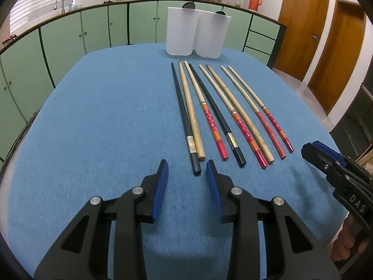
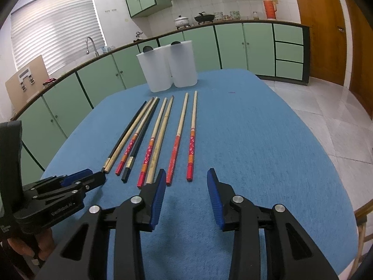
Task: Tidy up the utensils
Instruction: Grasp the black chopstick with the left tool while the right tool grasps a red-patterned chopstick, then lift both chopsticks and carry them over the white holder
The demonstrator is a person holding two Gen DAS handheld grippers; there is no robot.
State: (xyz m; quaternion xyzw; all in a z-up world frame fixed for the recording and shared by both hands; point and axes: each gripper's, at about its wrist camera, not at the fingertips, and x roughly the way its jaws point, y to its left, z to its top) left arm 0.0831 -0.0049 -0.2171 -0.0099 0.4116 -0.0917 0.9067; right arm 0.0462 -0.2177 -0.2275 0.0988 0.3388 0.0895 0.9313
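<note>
Several chopsticks lie side by side on the blue tablecloth (image 1: 105,116): black ones (image 1: 184,121), plain wooden ones (image 1: 191,109) and red-handled ones (image 1: 277,119). They also show in the right wrist view (image 2: 192,137). Two white translucent holders (image 1: 180,30) (image 1: 212,36) stand behind them at the far edge, also in the right wrist view (image 2: 158,70). My left gripper (image 1: 186,170) is open, just short of the black chopstick's near end. My right gripper (image 2: 186,175) is open, by the ends of the red chopsticks.
Green kitchen cabinets (image 1: 70,37) curve around the table's far and left sides. A wooden door (image 1: 300,23) and tiled floor (image 2: 326,116) lie to the right. The right gripper shows in the left wrist view (image 1: 326,161); the left gripper shows in the right wrist view (image 2: 77,179).
</note>
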